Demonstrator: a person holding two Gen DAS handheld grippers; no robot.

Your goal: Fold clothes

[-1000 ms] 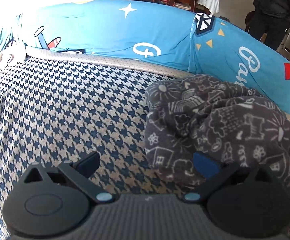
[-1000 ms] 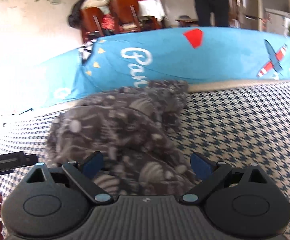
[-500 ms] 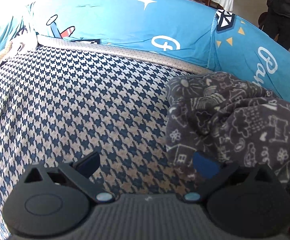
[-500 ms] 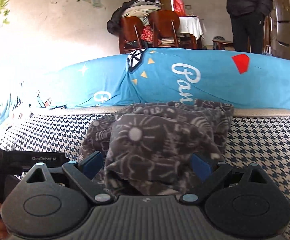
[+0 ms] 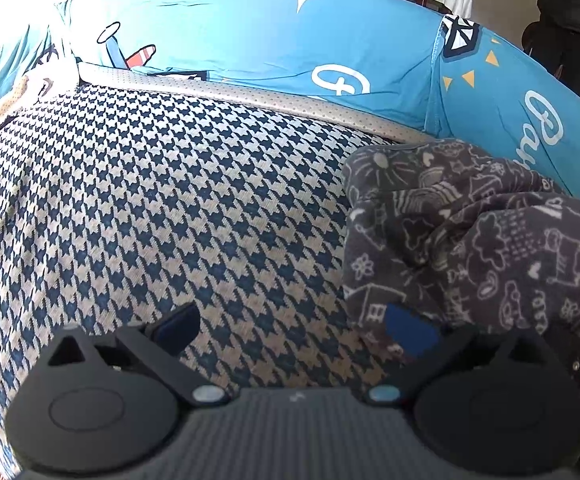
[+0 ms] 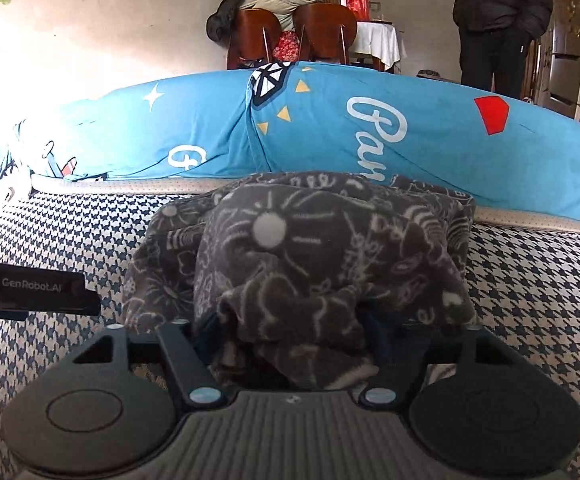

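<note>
Both right fingers (image 6: 381, 340) clamp the garment (image 6: 309, 256); left fingers (image 5: 409, 326) spread apart beside the garment's edge.

grey printed garment (image 6: 313, 264) bunched between right gripper (image 6: 290, 344) fingers (image 6: 206, 344)

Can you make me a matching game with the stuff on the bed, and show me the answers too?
Things:
1. garment
2. left gripper
3. right gripper
4. pillow

States:
A. bright blue, along the far edge of the bed
B. open, over bare houndstooth cover
C. crumpled grey heap with white doodles
D. closed on a fold of cloth

Pairs: 1-C, 2-B, 3-D, 4-A
</note>
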